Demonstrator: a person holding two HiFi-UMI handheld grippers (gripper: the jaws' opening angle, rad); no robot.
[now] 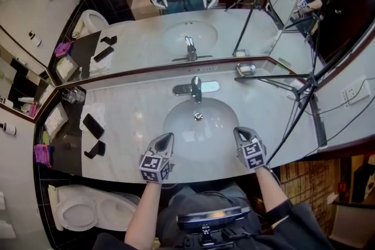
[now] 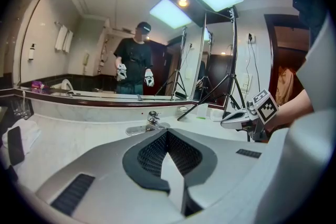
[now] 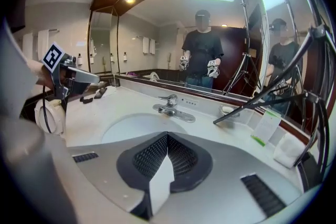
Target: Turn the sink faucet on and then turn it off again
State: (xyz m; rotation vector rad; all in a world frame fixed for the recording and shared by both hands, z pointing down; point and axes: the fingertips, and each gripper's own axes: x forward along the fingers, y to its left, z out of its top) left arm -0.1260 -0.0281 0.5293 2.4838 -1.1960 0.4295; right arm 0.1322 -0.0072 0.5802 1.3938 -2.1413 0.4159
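Note:
A chrome faucet [image 1: 196, 88] with a single lever stands behind the oval white sink basin [image 1: 176, 126] in the marble counter; no water is visible. My left gripper [image 1: 169, 136] hovers over the basin's near left rim, shut and empty. My right gripper [image 1: 237, 132] hovers over the near right rim, also shut with nothing in it. Both are well short of the faucet. In the left gripper view the faucet [image 2: 152, 122] lies beyond the closed jaws [image 2: 167, 131], with the right gripper [image 2: 237, 119] off to the right. In the right gripper view the faucet [image 3: 169, 104] sits ahead of the closed jaws [image 3: 167, 135].
A black tripod leg [image 1: 275, 76] lies across the counter's back right, by a soap dish [image 1: 246, 69]. Two black items [image 1: 92, 125] and glasses [image 1: 73, 95] sit at the left. A mirror [image 1: 246, 20] backs the counter. A toilet [image 1: 88, 208] stands at lower left.

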